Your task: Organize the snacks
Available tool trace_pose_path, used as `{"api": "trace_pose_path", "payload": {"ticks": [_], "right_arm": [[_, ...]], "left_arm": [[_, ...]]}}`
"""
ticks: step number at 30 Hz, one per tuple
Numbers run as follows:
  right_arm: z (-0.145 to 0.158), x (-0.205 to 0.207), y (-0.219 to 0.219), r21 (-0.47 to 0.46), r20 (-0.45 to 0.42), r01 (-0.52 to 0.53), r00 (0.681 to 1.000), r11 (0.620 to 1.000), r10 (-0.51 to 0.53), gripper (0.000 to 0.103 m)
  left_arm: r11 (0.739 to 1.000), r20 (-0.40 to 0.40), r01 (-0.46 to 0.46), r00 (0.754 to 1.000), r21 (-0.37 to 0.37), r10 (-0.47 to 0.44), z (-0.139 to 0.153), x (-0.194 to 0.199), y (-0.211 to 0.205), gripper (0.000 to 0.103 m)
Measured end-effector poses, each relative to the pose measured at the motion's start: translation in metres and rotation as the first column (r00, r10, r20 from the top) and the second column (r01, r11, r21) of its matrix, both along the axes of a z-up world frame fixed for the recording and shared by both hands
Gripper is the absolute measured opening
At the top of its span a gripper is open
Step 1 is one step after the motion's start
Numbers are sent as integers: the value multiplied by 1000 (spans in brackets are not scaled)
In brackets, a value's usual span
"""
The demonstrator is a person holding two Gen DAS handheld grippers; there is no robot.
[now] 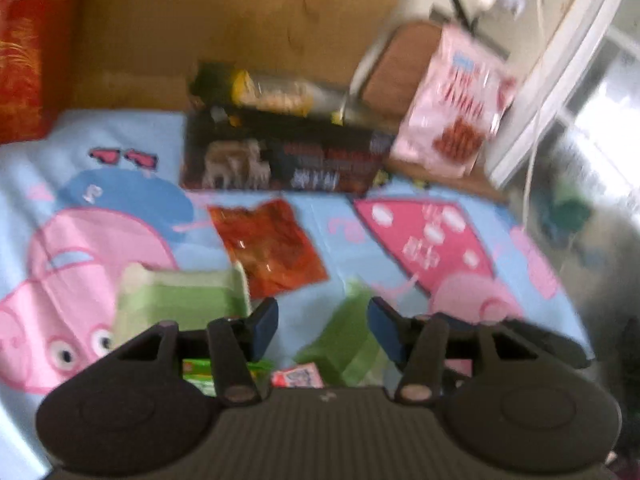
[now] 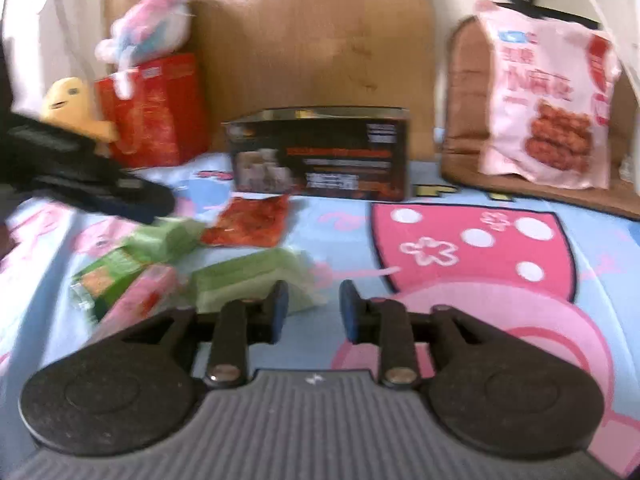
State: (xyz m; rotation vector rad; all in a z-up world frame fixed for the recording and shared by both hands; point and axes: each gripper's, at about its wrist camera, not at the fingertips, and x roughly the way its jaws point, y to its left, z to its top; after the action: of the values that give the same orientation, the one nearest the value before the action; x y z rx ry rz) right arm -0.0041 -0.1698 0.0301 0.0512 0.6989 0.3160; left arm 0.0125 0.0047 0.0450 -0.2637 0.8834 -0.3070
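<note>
Near the dark snack tin (image 2: 320,152) on the cartoon blanket (image 2: 500,320), the right hand-held gripper (image 2: 313,308) hovers with jaws apart beside green snack packets (image 2: 248,276), a red packet (image 2: 250,222) lying just before the tin.

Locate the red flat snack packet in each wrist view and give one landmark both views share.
Left wrist: the red packet lies centre frame on the blanket, just ahead of the left gripper.
Right wrist: the red packet lies left of centre, well ahead of the right gripper.
Shared landmark: the black box right behind it.

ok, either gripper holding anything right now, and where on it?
Nothing held. Left gripper and right gripper are both open, with no snack between the fingers.
</note>
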Motion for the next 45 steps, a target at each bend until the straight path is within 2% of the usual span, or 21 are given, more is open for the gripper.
{"api": "trace_pose_path", "payload": {"ticks": [4,5,6,8,11,13,14,15,18,20,23,25,26,27,29,32,34,36,40,42,45], "right_arm": [[-2,0,10,-92,0,-104,995,990,104,54],[-4,1,11,-99,-7,-138,990,985,138,58],[-5,3,11,-99,-23,-170,985,980,169,71],[-10,7,14,-101,-24,-193,981,976,192,84],[-13,19,17,-62,-47,-199,979,978,196,86],[-13,23,18,-32,-44,-215,976,976,214,79],[-13,22,19,-12,-35,-227,973,974,226,67],[-13,22,19,-5,-28,-215,976,977,215,62],[-12,24,17,44,-24,-190,981,981,191,53],[-12,25,12,95,-32,-158,986,983,161,41],[-8,29,8,134,-15,-114,993,984,117,38],[0,30,10,134,45,-108,994,985,103,14],[7,32,11,129,85,-95,993,987,85,5],[13,38,12,116,109,-82,992,990,70,5],[20,50,13,104,136,-74,989,992,59,5],[20,57,0,136,121,-77,991,988,60,10],[14,58,-8,149,85,-93,993,985,81,17],[8,58,-9,140,46,-114,993,983,109,43],[1,60,-3,128,-21,-229,972,965,234,69],[-3,59,8,79,-37,-284,957,956,288,89],[-16,66,38,-69,-67,-351,936,934,347,92]], "left_arm": [[999,-56,39,998,-22,-40,-11,3,-13,54],[999,-56,43,998,-5,-43,-13,3,-18,56],[999,-56,47,997,15,-46,-15,4,-22,57],[998,-49,50,998,35,-48,-18,7,-27,59],[997,-44,73,996,22,-72,-18,10,-33,57],[996,-30,78,997,44,-76,-17,13,-38,57],[996,-28,77,997,52,-75,-16,15,-40,56],[995,-28,78,997,56,-76,-15,16,-40,56],[996,-17,69,998,56,-68,-11,22,-36,56],[997,1,75,997,20,-75,-3,25,-31,56],[992,57,123,991,-35,-121,19,29,-31,48],[974,28,191,982,-123,-189,27,41,-34,44],[979,57,178,983,-99,-173,34,43,-36,43],[985,84,164,984,-49,-159,43,45,-37,42],[990,137,126,984,-70,-116,57,46,-22,42],[994,152,53,988,-97,-37,62,42,6,45],[996,100,0,995,-85,9,50,42,21,45],[992,16,-26,999,-120,28,31,39,33,45],[983,-109,-26,994,-183,6,0,29,34,50],[980,-156,-17,988,-198,-15,-10,27,29,50],[981,-170,-18,985,-194,-15,-20,23,20,53]]}}
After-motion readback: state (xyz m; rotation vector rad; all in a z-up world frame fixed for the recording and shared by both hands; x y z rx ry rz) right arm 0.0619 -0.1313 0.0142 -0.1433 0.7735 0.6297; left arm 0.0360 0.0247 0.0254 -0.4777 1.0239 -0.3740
